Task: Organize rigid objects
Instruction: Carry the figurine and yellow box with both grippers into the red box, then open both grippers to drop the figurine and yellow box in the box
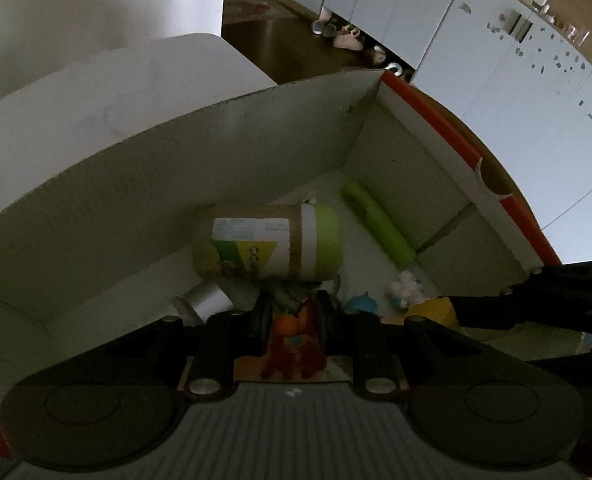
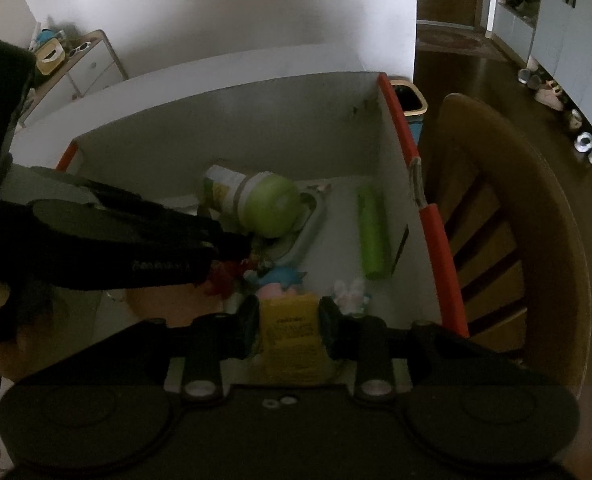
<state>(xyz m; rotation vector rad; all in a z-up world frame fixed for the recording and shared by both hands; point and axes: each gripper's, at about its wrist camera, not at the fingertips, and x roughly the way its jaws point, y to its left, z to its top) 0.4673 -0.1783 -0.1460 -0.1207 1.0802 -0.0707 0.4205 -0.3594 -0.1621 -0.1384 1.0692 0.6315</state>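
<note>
Gripping a red and orange toy figure [image 1: 293, 338], the left gripper [image 1: 293, 312] hangs low inside a white cardboard box [image 1: 143, 168], its two black fingers [image 1: 261, 320] pressed against the toy's sides. The right gripper [image 2: 287, 324] is down in the same box, its fingers [image 2: 247, 326] clenched on a yellow printed packet [image 2: 291, 336]; in the left wrist view that gripper [image 1: 476, 312] comes in from the right edge, and a yellow corner [image 1: 436, 310] shows at its tip.

Just beyond the packet, on the box floor, lie a small white plush-like toy [image 2: 350, 292] and a blue and pink figure [image 2: 281, 280], close together. A grey-white cylinder [image 1: 207, 298] lies near the left fingers, partly hidden.

Farther in, a brown cardboard canister with a green lid [image 1: 267, 242] lies on its side, propped on other items, its lid turned toward the right-hand wall. Beside it, apart from the lid, a lime-green case [image 1: 378, 222] lies flat along that wall. The box has an orange-red rim [image 2: 442, 248] on that side.

Beyond the box stand a wooden chair [image 2: 536, 208] and a dark floor [image 2: 476, 68]. White cabinets [image 1: 516, 80] stand further back, with shoes [image 1: 348, 38] beneath them. I can make out a low drawer unit [image 2: 91, 64] by the far wall.
</note>
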